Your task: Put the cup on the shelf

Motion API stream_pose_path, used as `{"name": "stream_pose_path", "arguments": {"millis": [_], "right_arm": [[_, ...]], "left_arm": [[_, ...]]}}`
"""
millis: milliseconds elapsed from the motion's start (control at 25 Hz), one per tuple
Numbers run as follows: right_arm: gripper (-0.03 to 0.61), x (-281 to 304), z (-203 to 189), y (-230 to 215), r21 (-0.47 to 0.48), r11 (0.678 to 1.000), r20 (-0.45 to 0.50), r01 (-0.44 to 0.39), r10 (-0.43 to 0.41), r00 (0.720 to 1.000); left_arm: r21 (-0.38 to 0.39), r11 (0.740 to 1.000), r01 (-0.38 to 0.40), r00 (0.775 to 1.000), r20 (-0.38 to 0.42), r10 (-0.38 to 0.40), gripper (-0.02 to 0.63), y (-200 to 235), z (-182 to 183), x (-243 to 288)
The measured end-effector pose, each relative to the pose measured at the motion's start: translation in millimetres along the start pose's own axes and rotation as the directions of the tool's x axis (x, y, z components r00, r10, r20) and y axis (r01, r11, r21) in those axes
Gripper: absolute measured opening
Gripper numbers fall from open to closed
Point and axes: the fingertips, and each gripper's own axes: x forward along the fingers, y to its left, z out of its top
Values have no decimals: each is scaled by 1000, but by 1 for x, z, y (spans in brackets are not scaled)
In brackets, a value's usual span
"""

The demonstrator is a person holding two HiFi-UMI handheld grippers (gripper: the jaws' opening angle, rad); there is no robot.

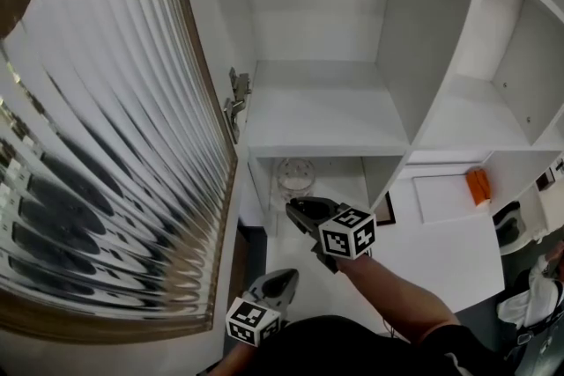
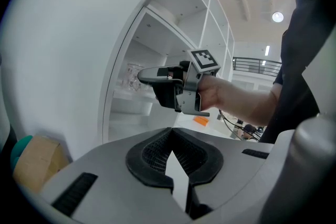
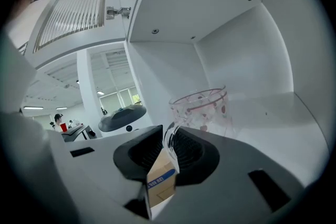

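Pinching cup (image 3: 202, 108) handle, R gripper (image 3: 167, 137) in shelf (image 3: 275, 113); L gripper (image 2: 170, 132) closed.

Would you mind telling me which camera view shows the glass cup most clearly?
The right gripper view: the cup sits close and central, rim and red dots plain, its handle pinched in the right gripper. The head view shows it small, just past that gripper; the left gripper view shows only a faint glassy shape.

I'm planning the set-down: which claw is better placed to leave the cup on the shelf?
Right. The right claw grips the glass cup by its handle, inside the shelf compartment. The left claw is shut, empty and low, back from the shelves.
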Motion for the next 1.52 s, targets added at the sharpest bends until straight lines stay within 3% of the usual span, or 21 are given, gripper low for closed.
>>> {"name": "stream_pose_path", "arguments": {"millis": [360, 600, 800, 1200, 1520], "right_arm": [[61, -17, 2, -9, 30, 997, 58, 65, -66, 996], [61, -36, 5, -5, -74, 985, 112, 157, -148, 983], [55, -30, 7, -7, -76, 989, 87, 125, -119, 989], [55, -13, 31, -18, -99, 983, 93, 154, -145, 985], [55, -60, 20, 24, -153, 985, 130, 75, -55, 990]], "left_arm": [[10, 1000, 15, 1000, -5, -15, 12, -3, 0, 2], [10, 1000, 24, 1000, -16, -24, 12, -4, -4, 4], [15, 999, 40, 999, -18, -40, 12, -8, -4, 8], [18, 999, 38, 999, -12, -37, 12, -19, -3, 6], [25, 1000, 3, 1000, 6, -3, 12, -31, 2, -3]]}}
